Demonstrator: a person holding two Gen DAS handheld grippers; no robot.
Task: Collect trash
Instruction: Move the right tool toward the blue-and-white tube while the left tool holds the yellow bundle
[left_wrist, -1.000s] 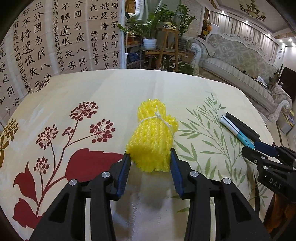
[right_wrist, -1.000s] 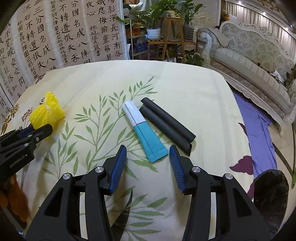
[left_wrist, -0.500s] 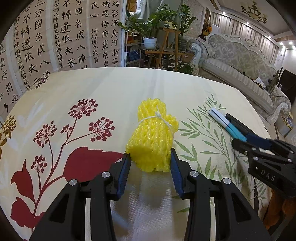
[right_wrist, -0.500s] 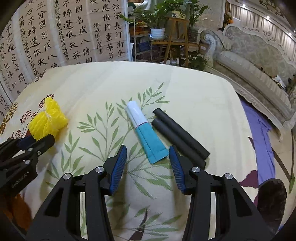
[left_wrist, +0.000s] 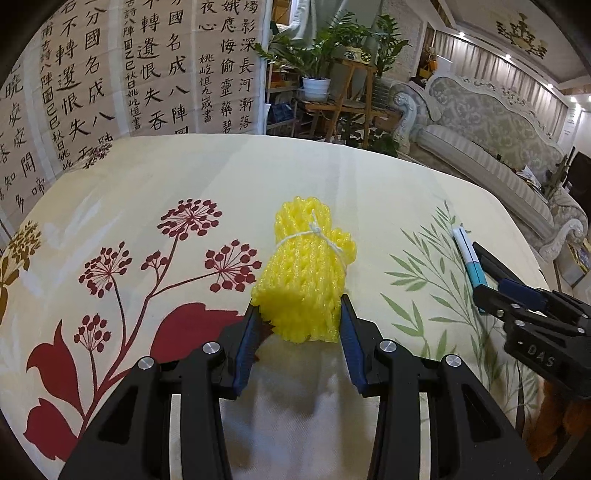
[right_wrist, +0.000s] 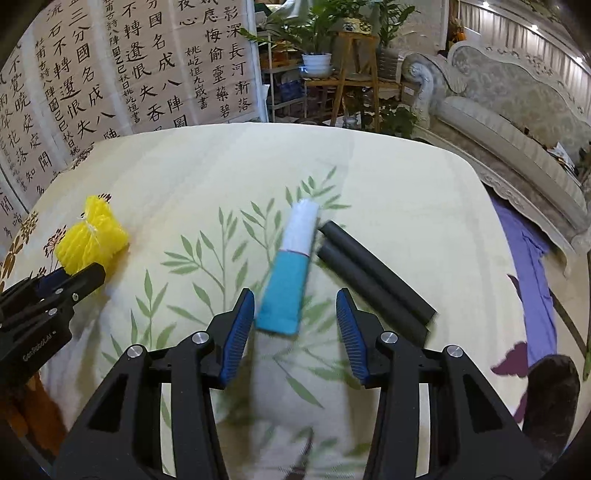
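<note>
A yellow foam-net bundle (left_wrist: 306, 269) tied with white string lies on the flowered tablecloth (left_wrist: 184, 177). My left gripper (left_wrist: 297, 317) is shut on its near end, both blue pads pressing its sides. In the right wrist view the same bundle (right_wrist: 92, 236) shows at the far left. A white-and-teal tube (right_wrist: 288, 280) lies with its teal end between the jaws of my right gripper (right_wrist: 295, 314), which are closing. The left pad is almost at the tube and a gap stays on the right. Two black foam tubes (right_wrist: 373, 280) lie just right of it.
A calligraphy screen (left_wrist: 110, 74) stands behind the table, with potted plants on a wooden stand (left_wrist: 343, 85) and a pale sofa (left_wrist: 480, 140) beyond. A purple cloth (right_wrist: 532, 280) and a dark round object (right_wrist: 550, 398) are off the table's right edge.
My right gripper has moved forward so the tube's teal end now sits between its jaws, and the tube has swung to lean the other way. The left gripper keeps its hold on the bundle.
</note>
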